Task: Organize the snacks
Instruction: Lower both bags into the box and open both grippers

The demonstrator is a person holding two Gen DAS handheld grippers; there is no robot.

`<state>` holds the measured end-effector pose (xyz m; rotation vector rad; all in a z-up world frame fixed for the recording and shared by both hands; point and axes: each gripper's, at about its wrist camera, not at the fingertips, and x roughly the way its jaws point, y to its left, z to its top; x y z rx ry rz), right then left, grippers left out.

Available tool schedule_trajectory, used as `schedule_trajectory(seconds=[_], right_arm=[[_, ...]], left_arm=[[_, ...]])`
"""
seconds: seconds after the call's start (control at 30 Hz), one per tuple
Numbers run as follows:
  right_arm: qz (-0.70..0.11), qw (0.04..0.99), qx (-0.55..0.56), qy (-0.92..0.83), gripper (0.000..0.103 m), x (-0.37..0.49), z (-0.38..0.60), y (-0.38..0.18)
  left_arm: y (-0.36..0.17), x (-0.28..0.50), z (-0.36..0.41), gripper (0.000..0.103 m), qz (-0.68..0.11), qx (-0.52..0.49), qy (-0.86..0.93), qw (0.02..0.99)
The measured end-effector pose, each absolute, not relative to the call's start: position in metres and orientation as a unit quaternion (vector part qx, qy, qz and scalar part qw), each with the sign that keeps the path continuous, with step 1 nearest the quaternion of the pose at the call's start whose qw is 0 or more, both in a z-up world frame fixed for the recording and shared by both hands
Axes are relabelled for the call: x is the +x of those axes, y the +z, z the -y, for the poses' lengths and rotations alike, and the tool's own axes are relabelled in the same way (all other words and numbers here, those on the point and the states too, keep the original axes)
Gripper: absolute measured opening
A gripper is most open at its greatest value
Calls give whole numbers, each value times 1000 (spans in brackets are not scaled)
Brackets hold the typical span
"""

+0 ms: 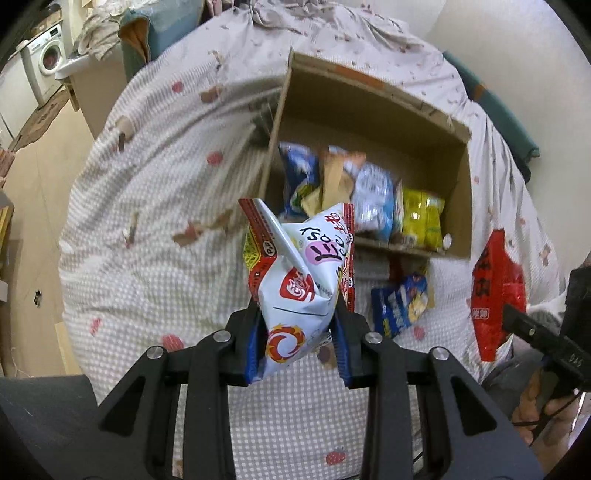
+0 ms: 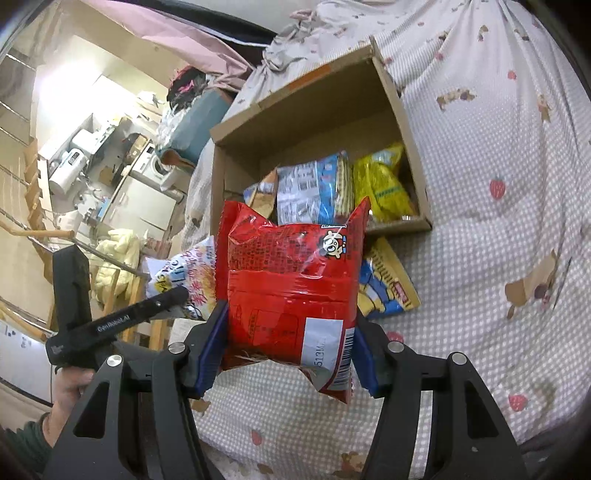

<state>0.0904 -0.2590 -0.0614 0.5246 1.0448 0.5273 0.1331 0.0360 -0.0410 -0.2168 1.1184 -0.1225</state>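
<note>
My left gripper is shut on a white and red snack bag and holds it above the bed, just in front of the cardboard box. My right gripper is shut on a red snack bag, also held near the box. The box lies open toward me with several snack bags inside: blue, light blue and yellow. A blue and yellow bag lies on the bed in front of the box. The red bag also shows at the right of the left wrist view.
The bed has a white checked cover with strawberry print. A washing machine and floor lie to the left. Crumpled bedding is behind the box. A kitchen area shows far left in the right wrist view.
</note>
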Motion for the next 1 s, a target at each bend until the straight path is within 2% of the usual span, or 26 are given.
schedule_trajectory(seconds=[0.43,1.0], right_arm=[[-481,813,231,233,62,133,260,-61],[-482,832,171,216,62,242,237,-76]], left_arm=[[-9,191,-32,28,-493,-83,-41,865],[-41,289,25,28,-509,-55,-60,857]])
